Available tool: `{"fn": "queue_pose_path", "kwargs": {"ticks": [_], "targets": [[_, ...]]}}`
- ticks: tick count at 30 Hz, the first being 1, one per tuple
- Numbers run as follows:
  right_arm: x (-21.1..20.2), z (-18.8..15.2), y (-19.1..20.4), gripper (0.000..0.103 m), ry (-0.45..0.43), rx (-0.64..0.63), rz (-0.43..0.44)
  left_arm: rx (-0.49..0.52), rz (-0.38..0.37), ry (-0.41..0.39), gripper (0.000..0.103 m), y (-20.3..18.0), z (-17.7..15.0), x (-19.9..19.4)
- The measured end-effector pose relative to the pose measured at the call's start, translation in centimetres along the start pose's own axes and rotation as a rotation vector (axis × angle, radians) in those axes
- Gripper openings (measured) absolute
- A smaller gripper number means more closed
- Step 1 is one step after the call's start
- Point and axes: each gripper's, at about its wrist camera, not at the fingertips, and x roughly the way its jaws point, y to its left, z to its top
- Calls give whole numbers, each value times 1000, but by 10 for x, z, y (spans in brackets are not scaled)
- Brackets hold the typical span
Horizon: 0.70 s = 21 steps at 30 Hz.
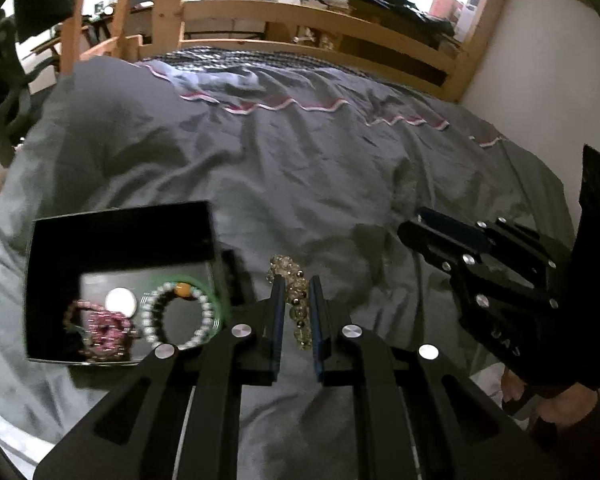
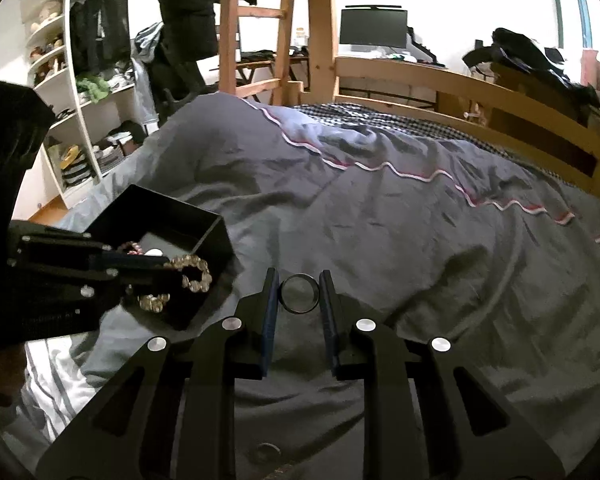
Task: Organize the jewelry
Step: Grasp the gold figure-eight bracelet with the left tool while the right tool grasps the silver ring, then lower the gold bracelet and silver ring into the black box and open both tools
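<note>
step: carrying pieces to box on bed, near left | left gripper clamps bead bracelet, just right of box | right gripper pinches ring | next: bring each over box, release inside

A bed with a wooden frame carried everything, spread with a rumpled grey duvet. An open black box sat directly on the duvet, its base pressed into the cloth. Beyond the box, toward the wooden rail, the duvet's folded-back edge with red-and-white wavy trim ran across the bed. Nearer than the box, a white striped sheet showed beneath the duvet's edge.
</note>
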Motion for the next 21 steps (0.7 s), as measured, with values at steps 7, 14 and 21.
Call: {"fn": "queue_pose_path", "kwargs": {"ticks": [7, 14, 21], "targets": [[-6, 7, 19, 21, -22, -23, 29, 1, 57, -66, 11, 12, 8, -28], [-5, 12, 45, 21, -37, -60, 59, -25, 131, -95, 12, 34, 14, -43], [6, 15, 72, 21, -40, -89, 103, -70, 170, -113, 11, 55, 19, -51]]}}
